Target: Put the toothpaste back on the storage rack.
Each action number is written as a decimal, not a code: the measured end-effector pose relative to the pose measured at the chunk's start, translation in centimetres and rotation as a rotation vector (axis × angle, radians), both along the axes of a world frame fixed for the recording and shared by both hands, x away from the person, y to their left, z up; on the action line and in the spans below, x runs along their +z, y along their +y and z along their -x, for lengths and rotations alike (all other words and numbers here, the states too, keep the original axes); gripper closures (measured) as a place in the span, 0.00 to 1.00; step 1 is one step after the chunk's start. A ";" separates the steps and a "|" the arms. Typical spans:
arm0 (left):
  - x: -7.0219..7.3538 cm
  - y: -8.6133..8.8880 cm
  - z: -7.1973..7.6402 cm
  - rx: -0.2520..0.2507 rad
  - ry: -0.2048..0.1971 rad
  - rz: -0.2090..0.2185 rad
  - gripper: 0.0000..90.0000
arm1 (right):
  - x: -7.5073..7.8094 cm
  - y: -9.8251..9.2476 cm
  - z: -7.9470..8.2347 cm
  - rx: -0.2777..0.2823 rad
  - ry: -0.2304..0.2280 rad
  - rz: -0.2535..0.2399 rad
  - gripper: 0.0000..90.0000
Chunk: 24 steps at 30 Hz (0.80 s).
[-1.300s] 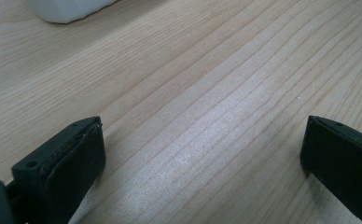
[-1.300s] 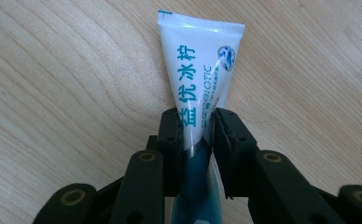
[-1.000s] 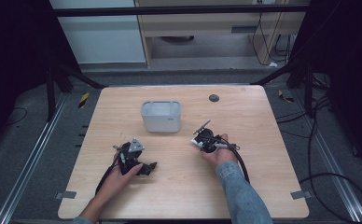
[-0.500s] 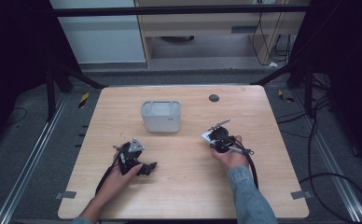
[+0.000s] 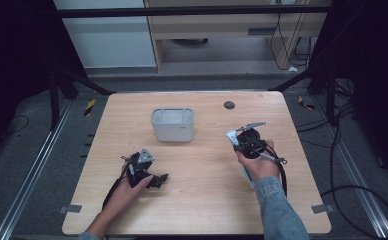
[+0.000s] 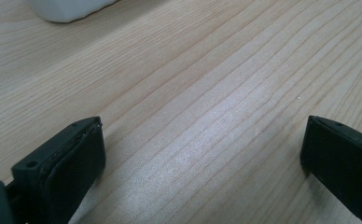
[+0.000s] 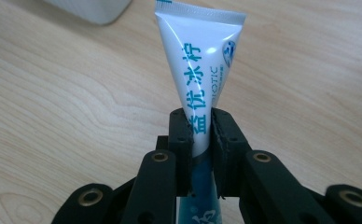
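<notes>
right tool (image 7: 201, 128): clamped on white tube (image 7: 202, 70) with blue print, tube held off the counter (image 5: 202, 200), right of the grey bin (image 5: 172, 124) | left tool (image 6: 202, 149): jaws wide apart, nothing between them, low over bare counter near the front left
</notes>
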State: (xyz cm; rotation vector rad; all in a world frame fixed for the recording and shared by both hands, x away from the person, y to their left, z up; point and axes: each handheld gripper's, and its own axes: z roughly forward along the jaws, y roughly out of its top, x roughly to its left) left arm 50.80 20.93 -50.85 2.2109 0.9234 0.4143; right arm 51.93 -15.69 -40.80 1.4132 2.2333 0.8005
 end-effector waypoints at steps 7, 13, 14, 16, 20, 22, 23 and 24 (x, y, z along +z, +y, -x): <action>0.0 0.0 0.0 0.002 0.000 0.000 0.00 | 2.3 -0.4 0.7 -0.007 -0.133 -0.043 0.89; 0.0 0.0 0.0 0.003 0.000 0.000 0.00 | 3.6 -0.3 0.8 0.003 -0.222 -0.112 0.89; 0.0 0.0 0.0 0.003 0.000 0.000 0.00 | 3.6 -0.3 0.8 0.003 -0.222 -0.112 0.89; 0.0 0.0 0.0 0.003 0.001 0.001 0.00 | 4.1 -0.1 0.5 -0.003 -0.262 -0.138 0.89; 0.0 0.0 0.0 0.003 0.000 0.000 0.00 | 4.8 0.3 -0.1 -0.012 -0.301 -0.168 0.89; 0.0 0.0 0.0 0.003 0.001 0.000 0.00 | 5.1 0.5 -0.3 -0.014 -0.313 -0.197 0.89; 0.0 0.0 0.1 0.003 0.000 0.000 0.00 | 5.3 0.6 -0.5 -0.015 -0.320 -0.205 0.89; 0.0 0.0 0.1 0.003 0.001 0.001 0.00 | 5.5 0.7 -0.6 -0.018 -0.326 -0.214 0.89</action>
